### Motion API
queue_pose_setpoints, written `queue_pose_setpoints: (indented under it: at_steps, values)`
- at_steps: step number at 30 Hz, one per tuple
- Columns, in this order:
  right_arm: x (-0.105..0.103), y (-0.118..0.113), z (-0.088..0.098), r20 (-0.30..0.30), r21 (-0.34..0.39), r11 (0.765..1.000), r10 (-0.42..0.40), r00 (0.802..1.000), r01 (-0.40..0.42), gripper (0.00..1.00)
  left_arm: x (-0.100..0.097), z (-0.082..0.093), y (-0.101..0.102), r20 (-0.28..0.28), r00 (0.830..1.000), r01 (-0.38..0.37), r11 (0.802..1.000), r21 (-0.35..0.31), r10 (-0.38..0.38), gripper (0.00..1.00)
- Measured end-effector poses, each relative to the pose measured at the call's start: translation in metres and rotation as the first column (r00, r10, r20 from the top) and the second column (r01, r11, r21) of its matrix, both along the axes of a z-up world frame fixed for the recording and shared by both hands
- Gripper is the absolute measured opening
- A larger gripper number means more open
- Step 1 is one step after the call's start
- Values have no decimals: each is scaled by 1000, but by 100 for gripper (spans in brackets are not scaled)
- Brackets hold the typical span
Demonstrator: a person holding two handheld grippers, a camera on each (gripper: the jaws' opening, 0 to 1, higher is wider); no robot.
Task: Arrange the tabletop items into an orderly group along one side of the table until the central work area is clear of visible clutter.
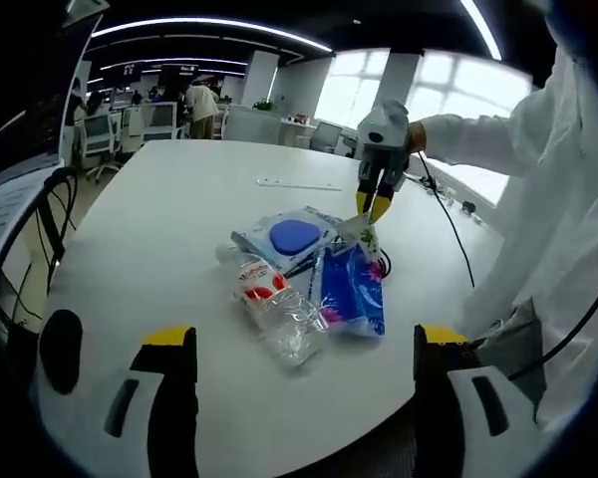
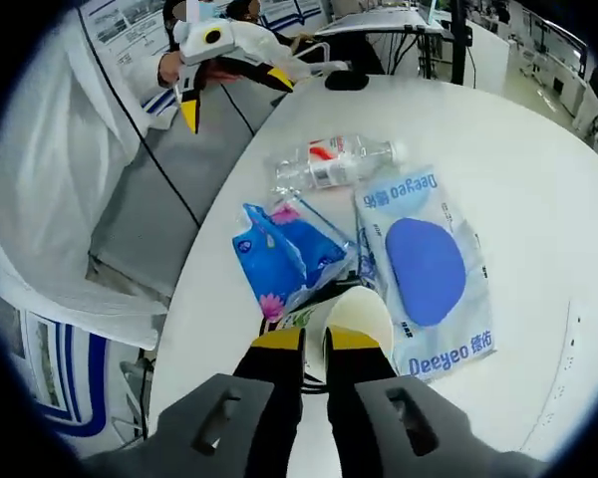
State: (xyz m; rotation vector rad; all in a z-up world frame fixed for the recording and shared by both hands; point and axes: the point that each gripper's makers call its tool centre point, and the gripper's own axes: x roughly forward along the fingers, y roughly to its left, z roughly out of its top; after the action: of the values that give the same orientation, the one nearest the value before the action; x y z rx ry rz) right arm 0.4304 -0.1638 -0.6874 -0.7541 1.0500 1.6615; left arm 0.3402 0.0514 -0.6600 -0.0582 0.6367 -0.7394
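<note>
The white table [image 1: 179, 199] spreads widest before me, and its items lie in one loose cluster near the edge where my person stands in a white coat [image 1: 568, 199]. From my left gripper view I see the room beyond: office chairs, a bright window, a thin white strip [image 1: 299, 185] lying alone farther up the table. My right gripper view instead looks down on the cluster from the opposite side and catches the floor beside the table.

Largest in the cluster is a flat white packet [image 2: 429, 274] with a blue oval on it, printed "Deeyeo" at both ends (with Chinese characters beside the word). Touching its side lies a blue tissue pack [image 2: 289, 254] with a pink flower on it, and beyond both lies a crumpled clear plastic bottle [image 2: 334, 164] on its side with a red and white label; its wording is too small to read.

My left gripper [image 1: 304, 344] hovers short of the cluster, jaws spread wide and holding nothing. My right gripper [image 2: 314, 344] has its yellow tips clenched on a small pale sachet [image 2: 357, 314] beside the packet, over a dark cable.
</note>
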Motion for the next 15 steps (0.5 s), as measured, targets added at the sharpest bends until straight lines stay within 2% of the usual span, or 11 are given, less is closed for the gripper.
queue_pose_setpoints:
  at_steps: [9, 15]
  values:
    - [-6, -3, 3, -25, -9, 999, -39, 999, 39, 0, -1, 0, -2, 1, 1000, 7, 1000, -2, -7, 92]
    - [-21, -4, 7, -46, -8, 999, -42, 998, 42, 0, 1, 3, -4, 9, 1000, 14, 1000, -5, -14, 91]
